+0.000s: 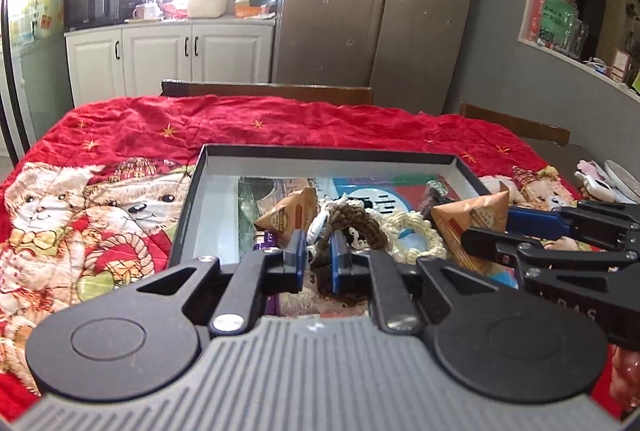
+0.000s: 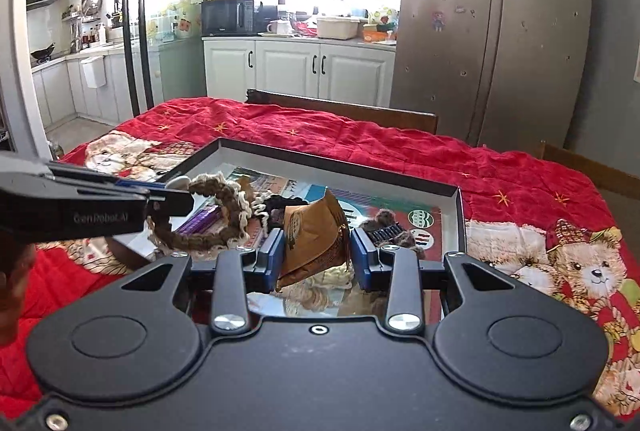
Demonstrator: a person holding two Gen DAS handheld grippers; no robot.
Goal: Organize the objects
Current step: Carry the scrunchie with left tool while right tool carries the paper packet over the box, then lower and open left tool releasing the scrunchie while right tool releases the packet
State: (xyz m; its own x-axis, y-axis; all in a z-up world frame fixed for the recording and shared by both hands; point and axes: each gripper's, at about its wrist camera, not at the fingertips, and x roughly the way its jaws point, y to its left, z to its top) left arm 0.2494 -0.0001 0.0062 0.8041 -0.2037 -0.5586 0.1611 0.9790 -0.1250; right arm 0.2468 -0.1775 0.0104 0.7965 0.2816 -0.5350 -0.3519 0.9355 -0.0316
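**Brown crochet and paper pouch held over the tray**

Red quilted cloth with teddy bears (image 1: 120, 199) covers the table, and a shallow black-rimmed cardboard tray (image 1: 332, 152) lies on it. At the left, the left gripper (image 1: 318, 251) is nearly closed, its blue pads pinching a brown-and-cream crocheted ring (image 2: 216, 215) that hangs above the tray's near left side. A second brown triangular pouch (image 1: 290, 213) and a cream crocheted ring (image 1: 416, 235) rest inside the tray. Further right, the right gripper (image 2: 318, 251) clamps a brown triangular paper pouch (image 2: 316, 231) above the tray's middle.
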